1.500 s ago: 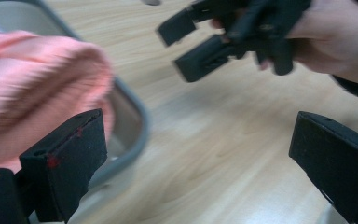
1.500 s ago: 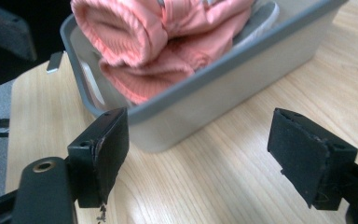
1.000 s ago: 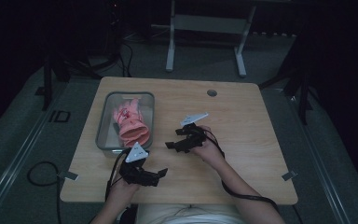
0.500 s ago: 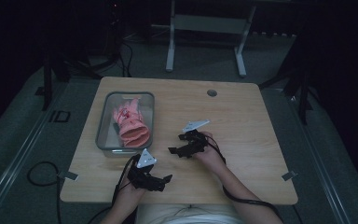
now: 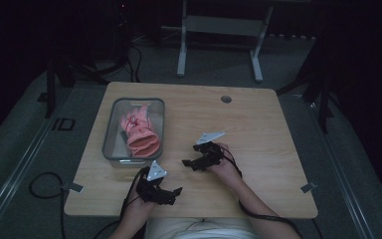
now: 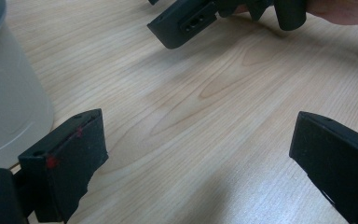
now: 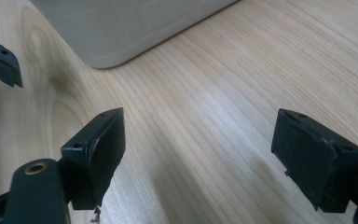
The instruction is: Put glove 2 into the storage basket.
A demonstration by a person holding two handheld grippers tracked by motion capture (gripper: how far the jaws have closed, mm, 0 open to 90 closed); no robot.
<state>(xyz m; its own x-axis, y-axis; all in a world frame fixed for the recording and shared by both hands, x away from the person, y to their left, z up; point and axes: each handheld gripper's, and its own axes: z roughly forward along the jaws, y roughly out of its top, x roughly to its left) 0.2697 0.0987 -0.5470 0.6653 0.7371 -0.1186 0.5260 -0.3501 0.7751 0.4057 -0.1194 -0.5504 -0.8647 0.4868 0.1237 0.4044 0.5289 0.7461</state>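
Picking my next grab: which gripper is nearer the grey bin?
Left. The left gripper sits just below the grey bin at its near-right corner; the right gripper lies farther out to its right.

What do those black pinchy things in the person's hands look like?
Each gripper is black, with two blocky, flat-faced jaws. The left gripper and the right gripper each carry a grey three-cornered plate on top and trail a dark cable. In the left gripper view, one jaw has small red marks. The forearms are bare, with no sleeves in sight.
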